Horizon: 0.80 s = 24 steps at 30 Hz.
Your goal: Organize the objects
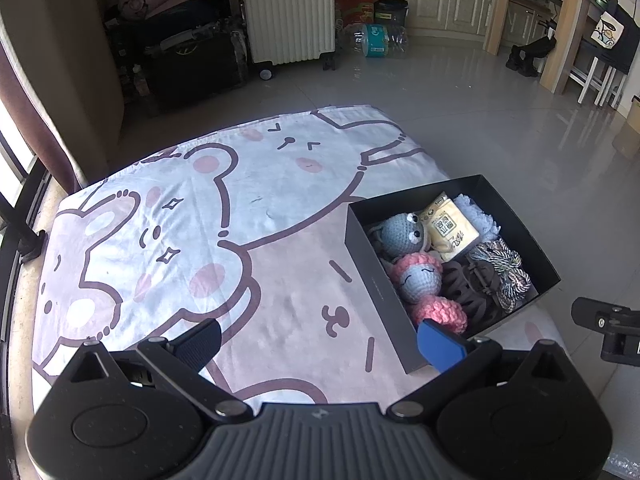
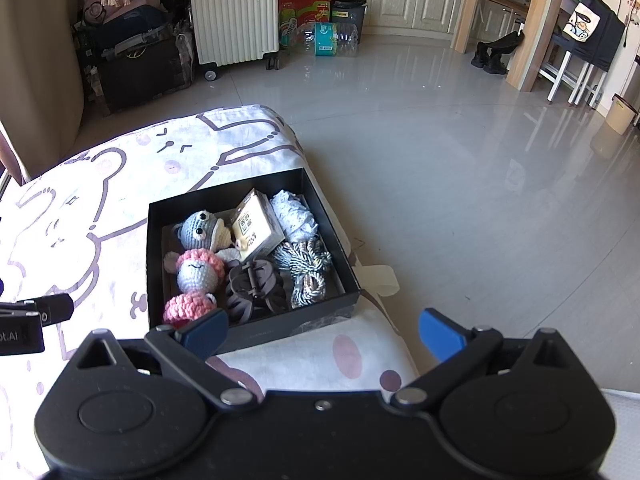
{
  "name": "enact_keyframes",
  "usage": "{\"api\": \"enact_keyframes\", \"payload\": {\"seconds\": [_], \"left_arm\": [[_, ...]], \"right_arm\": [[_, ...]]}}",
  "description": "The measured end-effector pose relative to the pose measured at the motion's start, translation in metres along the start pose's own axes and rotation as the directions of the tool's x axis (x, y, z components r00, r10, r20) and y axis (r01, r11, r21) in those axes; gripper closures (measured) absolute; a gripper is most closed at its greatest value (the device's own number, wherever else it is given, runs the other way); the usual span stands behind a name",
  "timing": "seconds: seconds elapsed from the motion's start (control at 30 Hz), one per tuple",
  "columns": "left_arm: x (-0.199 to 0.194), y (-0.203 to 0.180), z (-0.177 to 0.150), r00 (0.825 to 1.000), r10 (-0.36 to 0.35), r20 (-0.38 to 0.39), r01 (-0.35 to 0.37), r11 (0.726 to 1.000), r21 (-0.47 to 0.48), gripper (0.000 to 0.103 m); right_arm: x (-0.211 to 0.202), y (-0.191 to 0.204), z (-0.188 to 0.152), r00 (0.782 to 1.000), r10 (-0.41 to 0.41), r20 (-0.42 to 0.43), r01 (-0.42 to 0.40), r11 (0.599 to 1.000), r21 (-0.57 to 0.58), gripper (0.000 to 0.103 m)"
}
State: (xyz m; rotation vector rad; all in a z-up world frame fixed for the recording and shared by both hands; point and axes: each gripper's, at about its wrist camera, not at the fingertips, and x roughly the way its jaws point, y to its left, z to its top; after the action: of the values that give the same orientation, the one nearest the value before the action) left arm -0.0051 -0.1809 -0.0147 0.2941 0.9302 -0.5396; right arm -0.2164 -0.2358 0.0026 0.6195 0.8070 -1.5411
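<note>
A black open box (image 1: pixel 370 264) (image 2: pixel 154 264) sits on the cartoon-print cloth (image 1: pixel 224 216) (image 2: pixel 80 208) near its right edge. In it lie a grey crochet toy (image 2: pixel 198 230), a pink and grey crochet toy (image 2: pixel 196 272), a tan packet (image 2: pixel 256 226), a white lace piece (image 2: pixel 294 216), a dark hair claw (image 2: pixel 252 284) and a striped rope bundle (image 2: pixel 306 268). My left gripper (image 1: pixel 320 342) is open and empty, above the cloth left of the box. My right gripper (image 2: pixel 324 334) is open and empty, just in front of the box's near wall.
The cloth-covered surface ends close to the box's right side, with glossy tiled floor (image 2: pixel 460 160) beyond. A white suitcase (image 2: pixel 234 12), dark bags (image 2: pixel 132 56), a red carton (image 2: pixel 304 0) and a wooden table leg (image 2: pixel 532 36) stand farther back.
</note>
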Motion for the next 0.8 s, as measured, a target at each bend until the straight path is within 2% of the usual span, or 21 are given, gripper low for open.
{"api": "enact_keyframes", "payload": {"seconds": [0.8], "left_arm": [[0.0019, -0.0002, -0.0004, 1.000, -0.002, -0.008, 0.003, 1.000, 0.003, 0.000]], "right_arm": [[0.0022, -0.0002, -0.0015, 1.000, 0.002, -0.005, -0.002, 1.000, -0.001, 0.000]]}}
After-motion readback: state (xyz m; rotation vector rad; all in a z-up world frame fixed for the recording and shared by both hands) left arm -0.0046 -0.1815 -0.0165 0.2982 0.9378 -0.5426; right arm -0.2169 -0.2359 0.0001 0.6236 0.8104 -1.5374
